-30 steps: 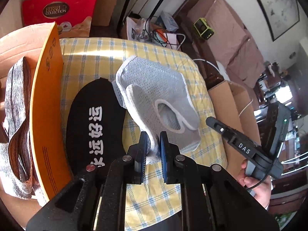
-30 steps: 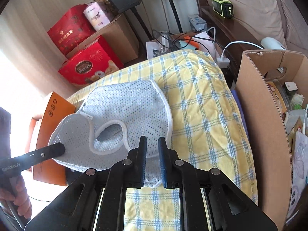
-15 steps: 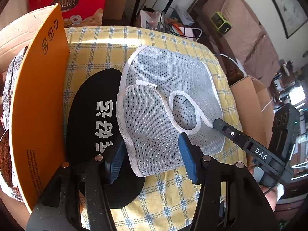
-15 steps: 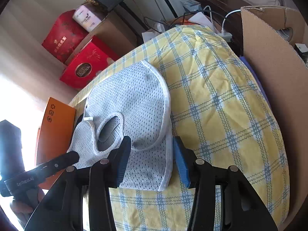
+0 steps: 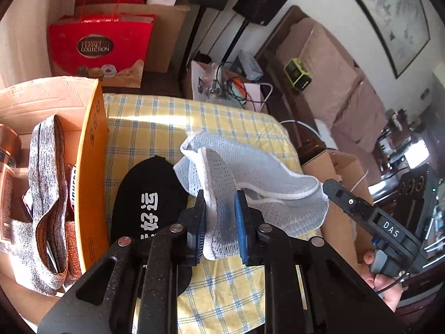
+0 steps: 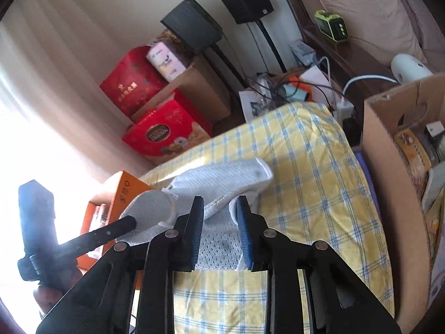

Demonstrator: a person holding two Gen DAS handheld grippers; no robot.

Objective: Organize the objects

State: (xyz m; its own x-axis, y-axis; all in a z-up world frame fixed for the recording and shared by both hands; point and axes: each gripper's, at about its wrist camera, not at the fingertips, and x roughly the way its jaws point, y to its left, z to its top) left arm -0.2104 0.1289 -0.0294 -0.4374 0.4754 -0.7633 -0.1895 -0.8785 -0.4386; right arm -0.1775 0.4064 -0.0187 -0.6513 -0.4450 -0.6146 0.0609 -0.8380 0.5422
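One white mesh vest [image 5: 250, 175] hangs lifted above the table [image 5: 155, 122] with its yellow checked cloth, held at two places. The left gripper [image 5: 219, 222] has its jaws clamped on a bunched fold of the vest, and the right gripper [image 6: 219, 222] has its jaws closed on another edge of it. One black insole [image 5: 147, 194] with white lettering lies on the cloth just beside the vest. To the left stands one orange box [image 5: 91, 172] holding a grey knitted band [image 5: 47, 194]. Two red gift boxes [image 6: 164, 136] sit beyond the table.
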